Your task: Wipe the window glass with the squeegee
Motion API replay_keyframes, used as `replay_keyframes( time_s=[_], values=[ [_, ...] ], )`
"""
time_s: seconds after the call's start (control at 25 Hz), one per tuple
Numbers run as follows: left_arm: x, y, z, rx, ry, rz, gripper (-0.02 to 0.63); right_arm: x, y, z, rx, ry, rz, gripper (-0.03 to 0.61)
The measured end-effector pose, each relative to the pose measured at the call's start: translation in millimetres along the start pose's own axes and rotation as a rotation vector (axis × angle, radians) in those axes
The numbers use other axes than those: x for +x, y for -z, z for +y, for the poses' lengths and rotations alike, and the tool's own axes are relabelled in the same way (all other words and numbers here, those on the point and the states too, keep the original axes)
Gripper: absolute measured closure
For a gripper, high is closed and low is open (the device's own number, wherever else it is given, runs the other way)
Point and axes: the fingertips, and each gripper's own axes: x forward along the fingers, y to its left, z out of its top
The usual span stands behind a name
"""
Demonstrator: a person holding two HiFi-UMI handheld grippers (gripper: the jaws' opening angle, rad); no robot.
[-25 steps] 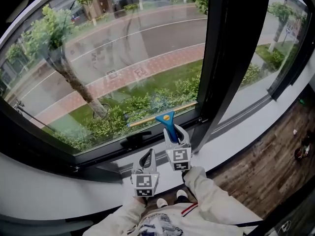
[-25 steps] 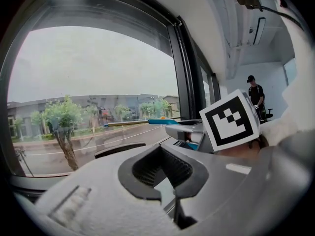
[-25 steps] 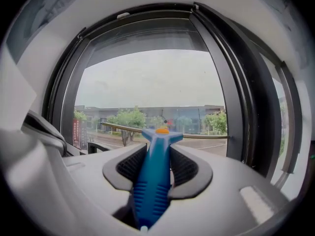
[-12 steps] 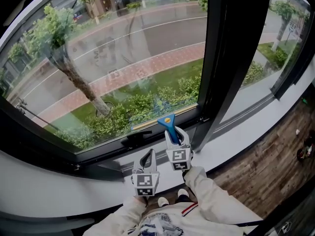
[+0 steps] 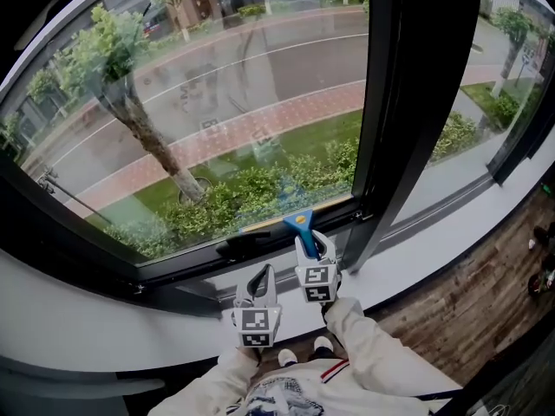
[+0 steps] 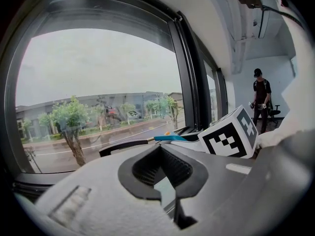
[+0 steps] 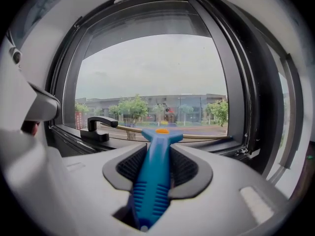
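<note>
The squeegee [image 5: 300,226] has a blue handle with an orange spot and a thin pale blade. In the head view its blade lies low on the window glass [image 5: 217,102], just above the bottom frame. My right gripper [image 5: 312,243] is shut on the handle; in the right gripper view the ribbed blue squeegee handle [image 7: 153,176] runs between the jaws of the right gripper [image 7: 157,168], and the blade [image 7: 197,136] spans the pane's foot. My left gripper [image 5: 258,282] hangs lower left of it, shut and empty. The left gripper [image 6: 162,173] looks toward the squeegee [image 6: 172,137].
A black window handle [image 5: 247,243] sits on the bottom frame left of the squeegee. A thick black mullion [image 5: 408,102] stands to the right, with a white sill [image 5: 416,267] below and wooden floor [image 5: 486,293] beyond. A person [image 6: 259,100] stands far back in the room.
The right gripper has drawn the squeegee down the glass, from a little above the bottom frame to right at the frame. The left gripper has stayed put.
</note>
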Motion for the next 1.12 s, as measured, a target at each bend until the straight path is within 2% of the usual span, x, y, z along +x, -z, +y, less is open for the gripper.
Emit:
replay_keyframes(
  time_s=[0.24,0.48,0.68,0.92,1.04,1.12],
  values=[
    [-15.2,13.3,15.5,-0.005,-0.085,0.030,0.612,-8.9,-3.5,1.9,0.017,-0.014,0.000,0.430],
    [-41.5,23.8,36.4,0.020,-0.152,0.046,0.612,-8.5,-6.7,0.4,0.027,0.011,0.001,0.430],
    [-66.5,33.4,59.0,0.000,-0.186,0.042,0.613,-16.2,-19.4,-11.7,0.141,0.017,-0.047,0.430],
    [-93.7,29.2,99.8,0.014,-0.175,-0.019,0.612,-39.0,-53.0,11.7,0.126,0.082,-0.086,0.430],
    [-103.5,20.1,123.1,-0.004,-0.087,-0.027,0.614,-52.8,-88.1,33.3,0.097,0.124,-0.130,0.430],
    [-125.8,11.9,149.8,-0.016,-0.049,-0.030,0.614,-62.8,-112.6,64.4,0.088,0.137,-0.160,0.430]
  ],
)
